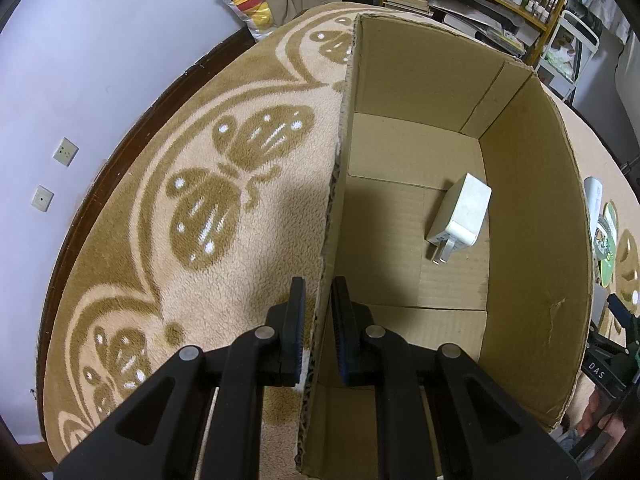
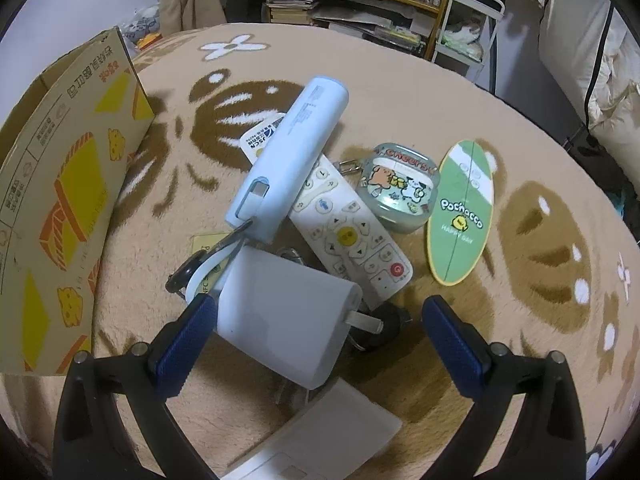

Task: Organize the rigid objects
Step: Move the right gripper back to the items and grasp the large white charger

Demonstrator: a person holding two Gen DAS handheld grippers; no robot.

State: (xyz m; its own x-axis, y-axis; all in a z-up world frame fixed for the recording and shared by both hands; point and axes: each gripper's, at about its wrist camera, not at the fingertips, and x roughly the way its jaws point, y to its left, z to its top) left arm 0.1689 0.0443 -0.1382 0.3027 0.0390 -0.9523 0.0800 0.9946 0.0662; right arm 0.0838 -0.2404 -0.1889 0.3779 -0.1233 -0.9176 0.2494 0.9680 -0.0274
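Observation:
My left gripper (image 1: 318, 304) is shut on the left wall of an open cardboard box (image 1: 340, 152), one finger outside and one inside. A white plug charger (image 1: 460, 216) lies on the box floor. My right gripper (image 2: 316, 316) is open over a pile on the carpet. A white charger block (image 2: 288, 320) lies between its fingers, against the left finger. Beyond lie a pale blue power bank (image 2: 288, 156), a white remote (image 2: 352, 228), a clear cartoon case (image 2: 400, 188) and a green oval Pochacco card (image 2: 460, 216). The box (image 2: 68, 184) stands to the left.
A beige and brown patterned carpet (image 1: 180, 240) covers the surface. A black keyring with a round tag (image 2: 196, 272) and a white flat box (image 2: 320, 440) lie near my right gripper. Shelves with books (image 2: 360, 4) and a white rack stand behind.

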